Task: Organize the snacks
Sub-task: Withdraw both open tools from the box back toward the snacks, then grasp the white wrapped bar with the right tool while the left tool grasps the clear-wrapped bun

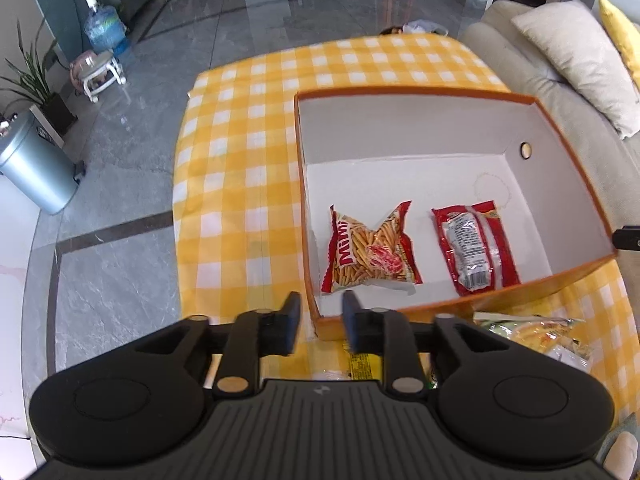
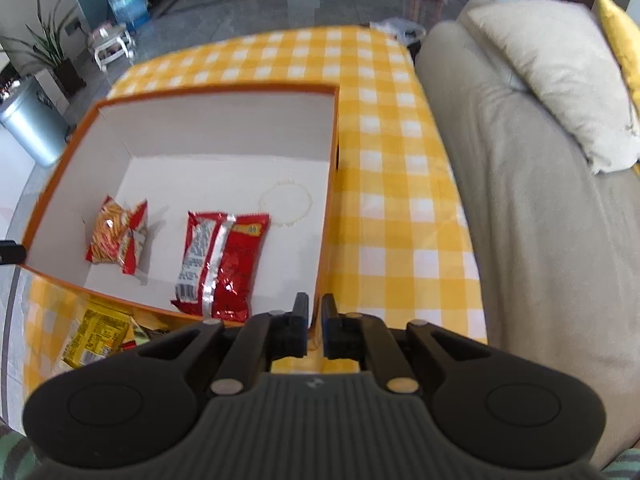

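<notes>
An orange box with a white inside (image 1: 420, 126) (image 2: 224, 120) stands on the yellow checked tablecloth. In it lie a red and yellow Mimi stick-snack bag (image 1: 370, 250) (image 2: 118, 236) and a red bag lying back side up (image 1: 474, 246) (image 2: 220, 260). My left gripper (image 1: 320, 312) is open and empty, above the box's near left corner. My right gripper (image 2: 315, 312) is nearly shut with a narrow gap and holds nothing, at the box's near right corner. More snack bags lie in front of the box (image 1: 532, 334) (image 2: 100, 334).
A beige sofa (image 2: 540, 200) with a cushion (image 1: 580, 60) borders the table on the right. A grey bin (image 1: 32, 168), a water bottle (image 1: 104, 26), a stool and plants stand on the tiled floor to the left.
</notes>
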### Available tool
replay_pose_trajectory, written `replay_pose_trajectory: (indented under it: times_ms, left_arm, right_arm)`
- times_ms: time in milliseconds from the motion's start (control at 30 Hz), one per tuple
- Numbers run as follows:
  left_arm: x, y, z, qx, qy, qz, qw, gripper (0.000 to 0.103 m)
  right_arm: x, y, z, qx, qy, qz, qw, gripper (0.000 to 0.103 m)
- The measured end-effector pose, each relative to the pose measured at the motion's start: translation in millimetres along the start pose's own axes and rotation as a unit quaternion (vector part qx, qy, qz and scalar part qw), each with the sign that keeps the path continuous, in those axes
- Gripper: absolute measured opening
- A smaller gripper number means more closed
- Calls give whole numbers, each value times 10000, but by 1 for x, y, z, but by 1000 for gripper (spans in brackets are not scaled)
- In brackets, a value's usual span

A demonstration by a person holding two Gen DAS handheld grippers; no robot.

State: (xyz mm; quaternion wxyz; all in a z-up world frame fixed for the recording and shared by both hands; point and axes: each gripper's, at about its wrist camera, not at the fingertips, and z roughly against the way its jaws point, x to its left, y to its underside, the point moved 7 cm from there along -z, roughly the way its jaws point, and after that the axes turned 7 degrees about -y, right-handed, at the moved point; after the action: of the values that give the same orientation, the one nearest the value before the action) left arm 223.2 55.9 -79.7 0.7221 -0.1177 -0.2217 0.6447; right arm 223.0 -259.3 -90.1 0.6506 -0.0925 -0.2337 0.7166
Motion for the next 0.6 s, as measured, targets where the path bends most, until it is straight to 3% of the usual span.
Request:
replay_pose_trajectory:
  times_ms: [67, 200, 333, 500, 600]
  left_arm:
    - [-3, 5, 16, -209, -10, -32, 9998, 41]
    - [-14, 20, 53, -593, 280, 27, 9978, 54]
    - [-28, 41, 82, -767, 776, 190, 9939, 55]
    - [-50, 70, 96, -1044, 870, 68, 9907, 62]
    - [-61, 92, 89, -939, 859, -60, 9918, 62]
  right_arm:
    - [4, 3, 15, -249, -1, 98, 9996, 26]
    - [19, 17, 47, -721, -64, 295, 9969, 38]
    - [37, 40, 70, -1020, -276, 378, 9937, 41]
    - [57, 76, 85, -1176, -440, 273, 9917, 45]
    - [64, 101, 85, -1152, -542, 77, 9918, 47]
